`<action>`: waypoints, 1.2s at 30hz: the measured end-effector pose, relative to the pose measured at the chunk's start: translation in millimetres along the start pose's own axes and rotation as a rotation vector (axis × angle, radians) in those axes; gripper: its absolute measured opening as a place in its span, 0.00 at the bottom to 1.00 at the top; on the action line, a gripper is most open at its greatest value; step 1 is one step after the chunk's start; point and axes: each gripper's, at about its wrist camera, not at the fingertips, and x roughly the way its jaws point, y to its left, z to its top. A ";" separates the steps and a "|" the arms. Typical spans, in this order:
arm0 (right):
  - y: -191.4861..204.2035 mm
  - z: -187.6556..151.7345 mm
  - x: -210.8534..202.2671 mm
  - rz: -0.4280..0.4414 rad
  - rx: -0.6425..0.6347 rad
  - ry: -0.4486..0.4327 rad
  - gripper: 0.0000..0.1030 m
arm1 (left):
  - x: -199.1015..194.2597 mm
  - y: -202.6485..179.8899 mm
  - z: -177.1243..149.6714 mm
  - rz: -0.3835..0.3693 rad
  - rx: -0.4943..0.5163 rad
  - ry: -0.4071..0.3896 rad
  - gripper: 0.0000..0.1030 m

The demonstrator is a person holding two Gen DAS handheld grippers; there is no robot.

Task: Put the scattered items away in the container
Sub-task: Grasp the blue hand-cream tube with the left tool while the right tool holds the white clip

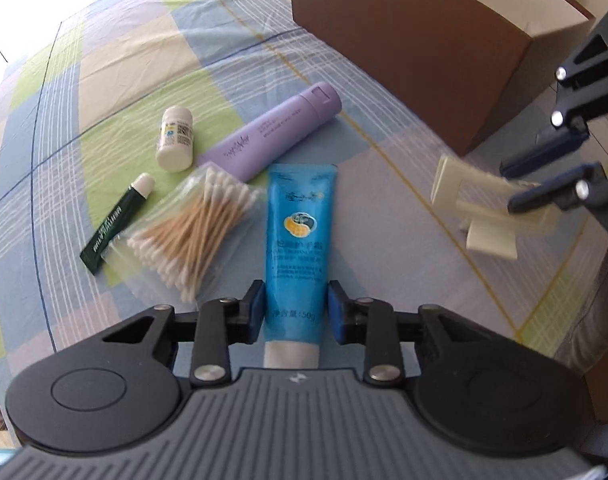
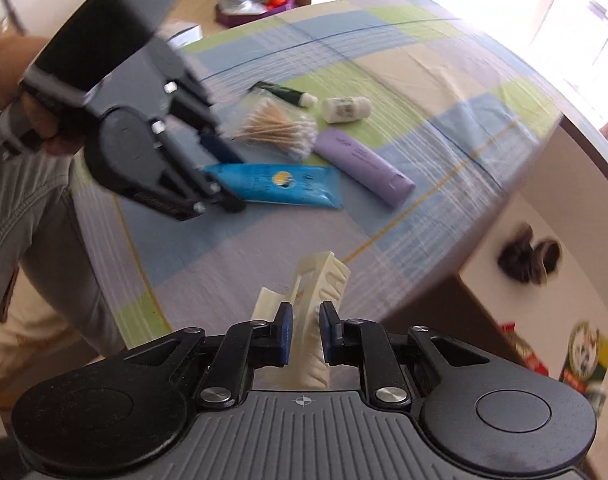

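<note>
A blue hand-cream tube (image 1: 297, 240) (image 2: 279, 184) lies on the checked cloth. My left gripper (image 1: 296, 306) (image 2: 223, 176) is shut on its cap end, pads against both sides. My right gripper (image 2: 306, 324) (image 1: 524, 188) is shut on a cream hair claw clip (image 2: 320, 280) (image 1: 476, 200) and holds it above the cloth near the corner of the brown box (image 1: 404, 60). Loose on the cloth are a purple tube (image 1: 271, 136) (image 2: 364, 164), a small white bottle (image 1: 175, 138) (image 2: 346, 109), a dark green tube (image 1: 115, 228) (image 2: 283, 92) and a bag of cotton swabs (image 1: 191, 232) (image 2: 279, 128).
The brown box has a pale inside and stands at the back right of the table (image 1: 83, 92). A person's hand (image 2: 7, 76) grips the left tool, with a grey trouser leg (image 2: 35, 220) at the table's near side. Beyond the table's right edge the floor shows dark slippers (image 2: 528, 260).
</note>
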 end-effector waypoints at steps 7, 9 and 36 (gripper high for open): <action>-10.7 -17.2 -13.8 0.004 0.256 -0.067 0.77 | -10.7 -1.8 -16.6 -0.012 -0.093 0.014 0.36; -11.3 -18.5 -16.7 0.011 0.293 -0.091 0.77 | -10.5 -1.0 -13.1 -0.018 -0.102 0.007 0.38; -18.0 -57.2 -26.0 -0.014 0.467 -0.105 0.42 | -29.4 -16.0 -8.3 0.032 -0.191 -0.019 0.29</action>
